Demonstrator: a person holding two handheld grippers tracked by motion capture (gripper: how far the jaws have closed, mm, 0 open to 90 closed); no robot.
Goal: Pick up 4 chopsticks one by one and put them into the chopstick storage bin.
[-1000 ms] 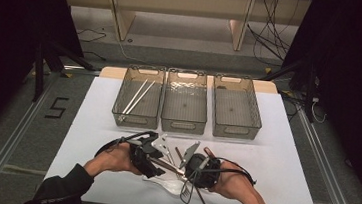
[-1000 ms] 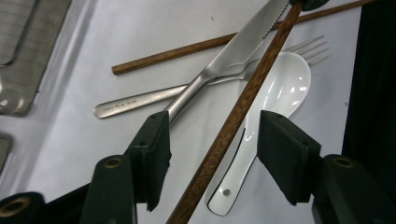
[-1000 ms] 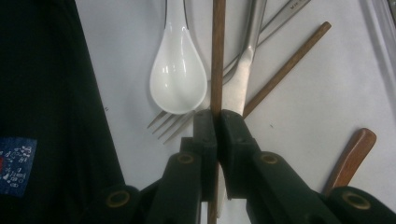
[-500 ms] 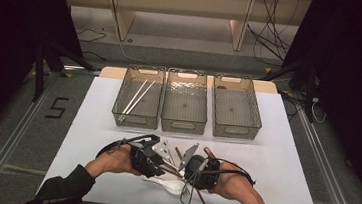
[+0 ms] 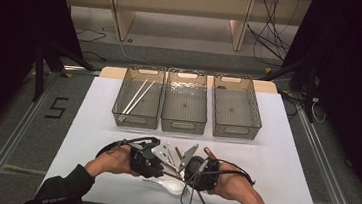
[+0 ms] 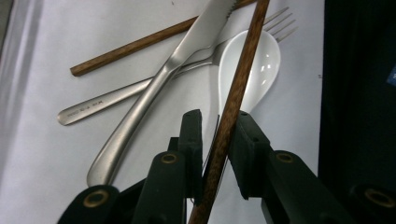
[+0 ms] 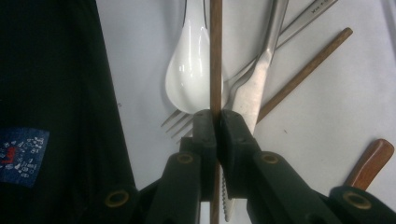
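The step in hand looks like passing one brown wooden chopstick (image 7: 215, 51) between the two grippers so it can go into a bin. The right gripper (image 7: 216, 122) is clamped tight on it, jaws nearly together, and holds it above the pile of cutlery at the near edge of the table (image 5: 284, 157). The left gripper (image 6: 219, 135) has just been closing around the same chopstick (image 6: 236, 88); its jaws stand a little apart with the stick between them, leaning on the right-hand jaw, while a gap shows at the other, so it does not seem to grip yet.

To do this well, I would finish closing the left gripper squarely on the stick before the right one lets go, or the stick may tip and drop back on the white spoon (image 6: 254, 63), the knife (image 6: 154, 93) and the fork (image 6: 126, 95) below. A second brown chopstick (image 6: 140, 44) lies under the knife. Once the grip is sure, lift straight up to clear the pile. The left bin (image 5: 118, 111) at the far side already holds two pale chopsticks (image 5: 137, 97), so it is the likely place; the middle bin (image 5: 182, 127) and right bin (image 5: 257, 127) look empty.
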